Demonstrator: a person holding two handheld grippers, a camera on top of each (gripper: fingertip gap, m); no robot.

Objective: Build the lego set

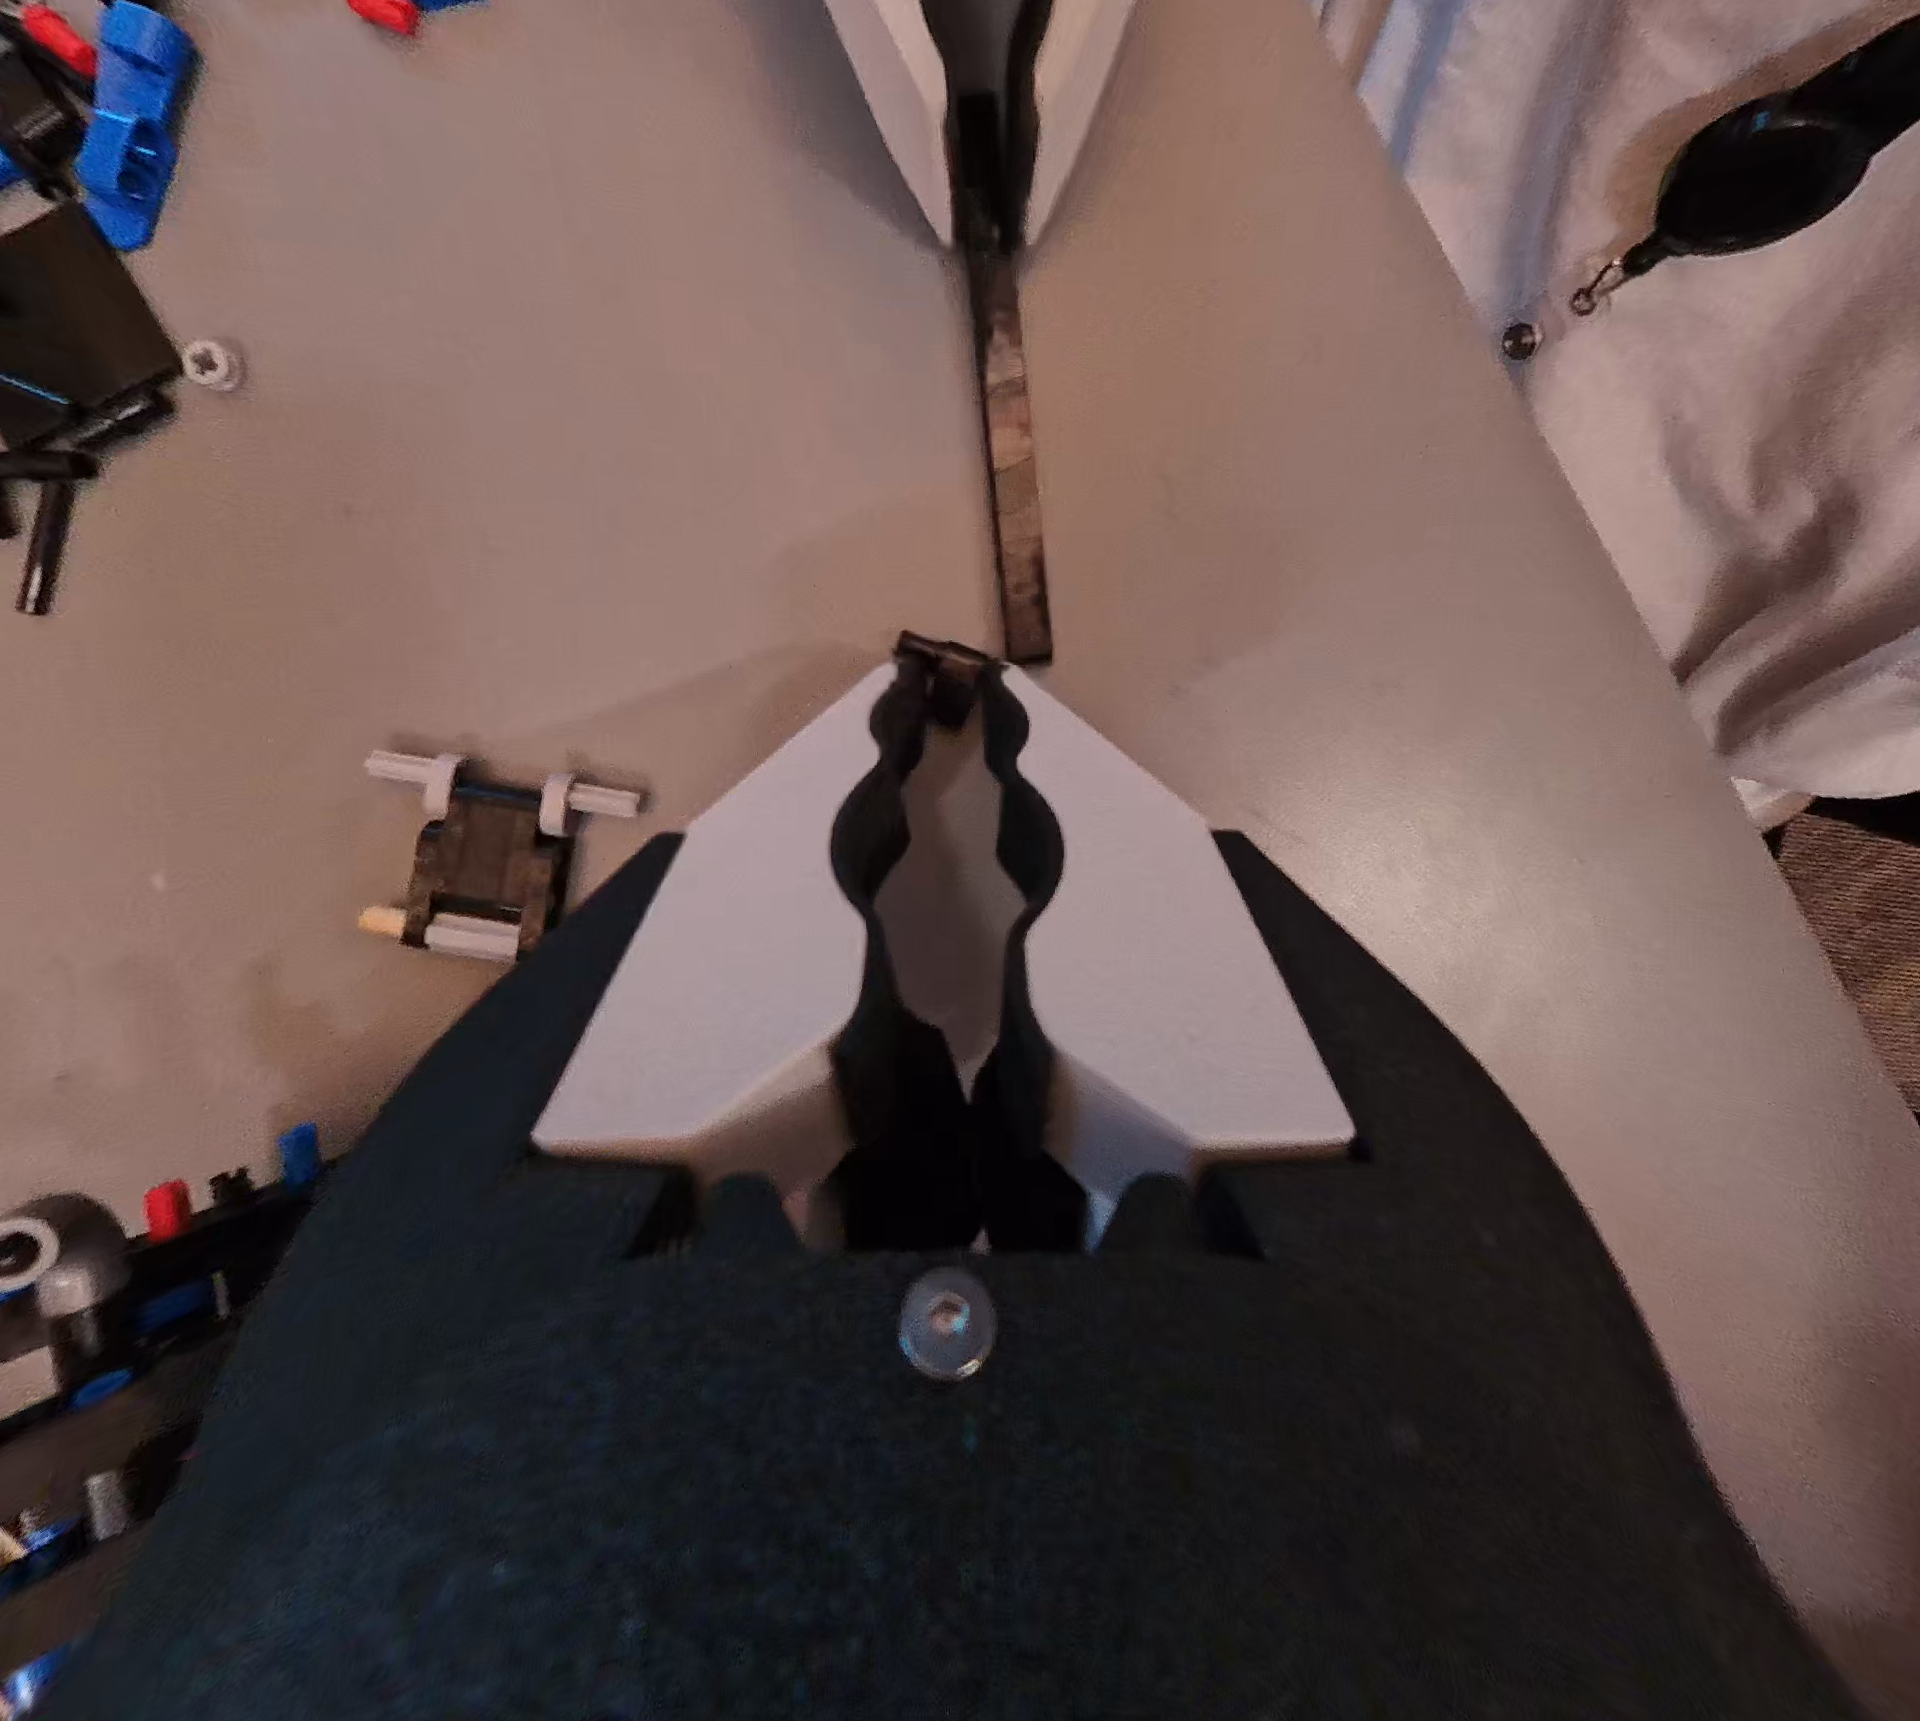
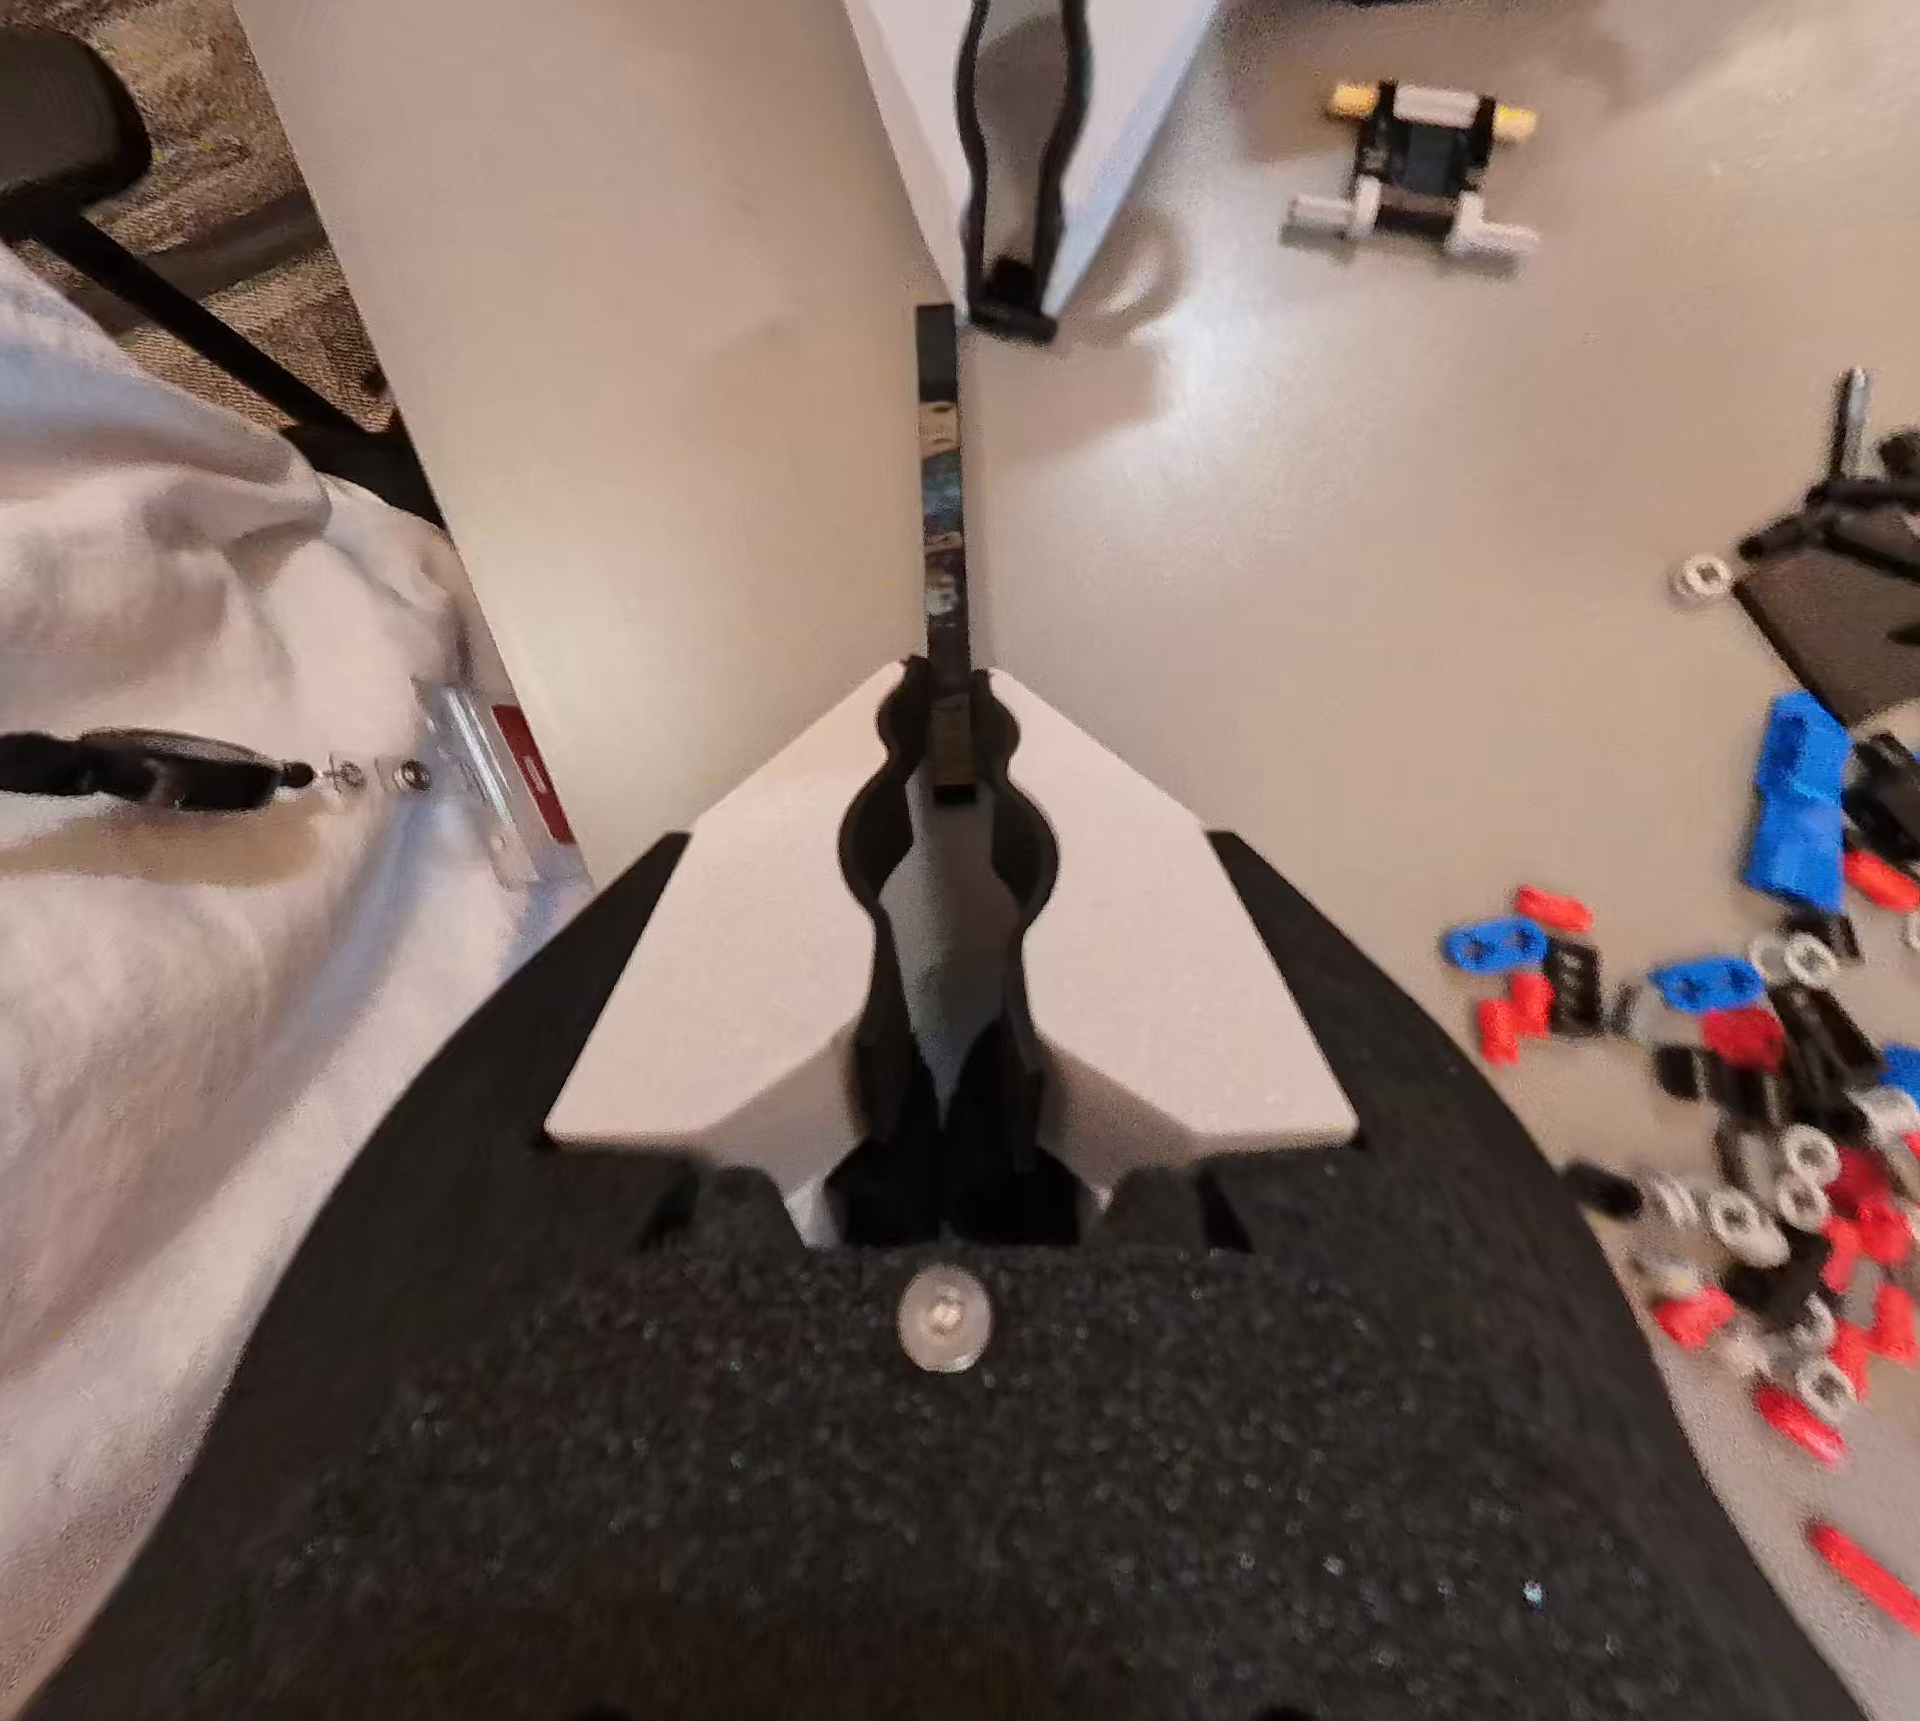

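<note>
The right gripper (image 2: 943, 684) pinches one end of a long black beam (image 2: 943, 528), its long axis running out toward the left gripper (image 1: 943, 669) — narrow, clamped on a small black piece (image 1: 940, 669) near the beam's far end, above the table (image 1: 520, 445).

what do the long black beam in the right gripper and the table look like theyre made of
Long black beam: probably hard moulded plastic with a glossy finish, since it throws bright glints along its face. Table: a smooth beige top, perhaps laminate, semi-matte with soft light patches; the exact material is unclear.
</note>
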